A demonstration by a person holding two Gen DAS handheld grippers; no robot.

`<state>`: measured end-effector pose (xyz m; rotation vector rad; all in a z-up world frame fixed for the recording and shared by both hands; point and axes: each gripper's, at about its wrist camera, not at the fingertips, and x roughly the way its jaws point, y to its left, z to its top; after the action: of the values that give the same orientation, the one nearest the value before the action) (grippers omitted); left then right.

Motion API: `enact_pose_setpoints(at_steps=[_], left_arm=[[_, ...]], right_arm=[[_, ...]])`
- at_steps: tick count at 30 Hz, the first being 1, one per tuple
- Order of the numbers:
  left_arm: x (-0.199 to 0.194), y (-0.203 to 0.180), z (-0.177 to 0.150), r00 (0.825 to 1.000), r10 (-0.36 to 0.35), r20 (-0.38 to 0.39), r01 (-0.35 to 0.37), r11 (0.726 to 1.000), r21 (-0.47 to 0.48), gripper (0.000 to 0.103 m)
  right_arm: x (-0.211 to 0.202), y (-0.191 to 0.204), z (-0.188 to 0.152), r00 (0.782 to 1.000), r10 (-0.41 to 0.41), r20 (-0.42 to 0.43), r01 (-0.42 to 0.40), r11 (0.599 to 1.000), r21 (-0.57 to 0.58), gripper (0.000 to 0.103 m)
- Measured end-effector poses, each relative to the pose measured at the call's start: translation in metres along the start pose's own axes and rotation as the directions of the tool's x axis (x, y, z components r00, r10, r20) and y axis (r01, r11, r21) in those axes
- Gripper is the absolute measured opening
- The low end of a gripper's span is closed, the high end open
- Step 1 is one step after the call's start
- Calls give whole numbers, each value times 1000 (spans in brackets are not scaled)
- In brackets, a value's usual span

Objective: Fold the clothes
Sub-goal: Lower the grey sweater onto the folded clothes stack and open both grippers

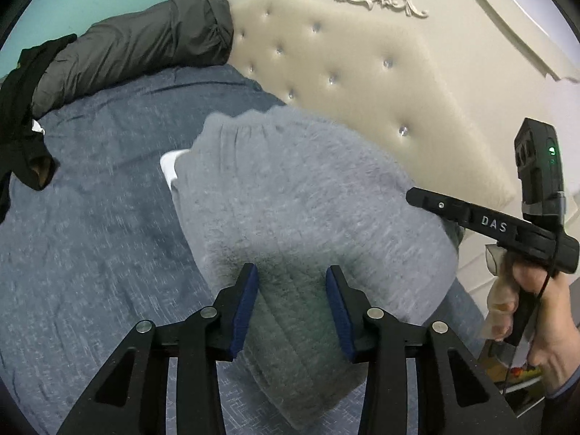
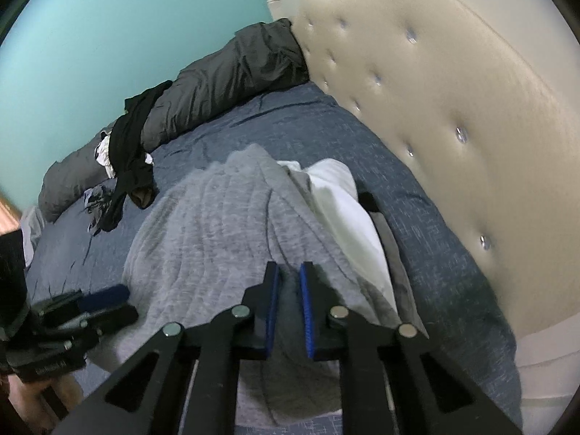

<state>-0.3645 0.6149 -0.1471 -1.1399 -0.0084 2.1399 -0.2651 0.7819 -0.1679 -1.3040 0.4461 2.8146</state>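
Note:
A light grey fuzzy garment [image 1: 290,199] lies folded on the blue bedspread [image 1: 90,235], with a white piece [image 1: 169,166] showing at its far edge. My left gripper [image 1: 291,282] is open, its blue pads hovering over the garment's near end. My right gripper [image 2: 289,281] has its jaws close together with a fold of the grey garment [image 2: 224,224] between them. White cloth [image 2: 340,203] and darker grey layers lie under the garment's right side. The right gripper also shows at the right of the left wrist view [image 1: 413,194], and the left gripper at the lower left of the right wrist view [image 2: 105,301].
A dark grey rolled duvet [image 1: 137,47] lies along the far edge of the bed by the teal wall. Black clothing [image 1: 21,116] drapes over its end, with small crumpled items [image 2: 98,199] beside it. The cream tufted headboard [image 1: 362,83] stands to the right.

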Motion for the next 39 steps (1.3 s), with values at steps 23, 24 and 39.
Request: enact_pose_setpoints(at_steps=[23, 24, 39], left_arm=[[-7, -12, -13, 1000, 10, 29, -12, 999, 38, 41], [-8, -13, -13, 999, 9, 35, -10, 999, 39, 41], [-2, -17, -25, 1000, 27, 15, -28, 997, 66, 42]], right_arm=[[-40, 12, -27, 985, 7, 174, -7, 1000, -2, 5], [-38, 11, -28, 986, -1, 165, 2, 1000, -6, 5], [-4, -10, -60, 987, -76, 141, 70, 996, 51, 2]])
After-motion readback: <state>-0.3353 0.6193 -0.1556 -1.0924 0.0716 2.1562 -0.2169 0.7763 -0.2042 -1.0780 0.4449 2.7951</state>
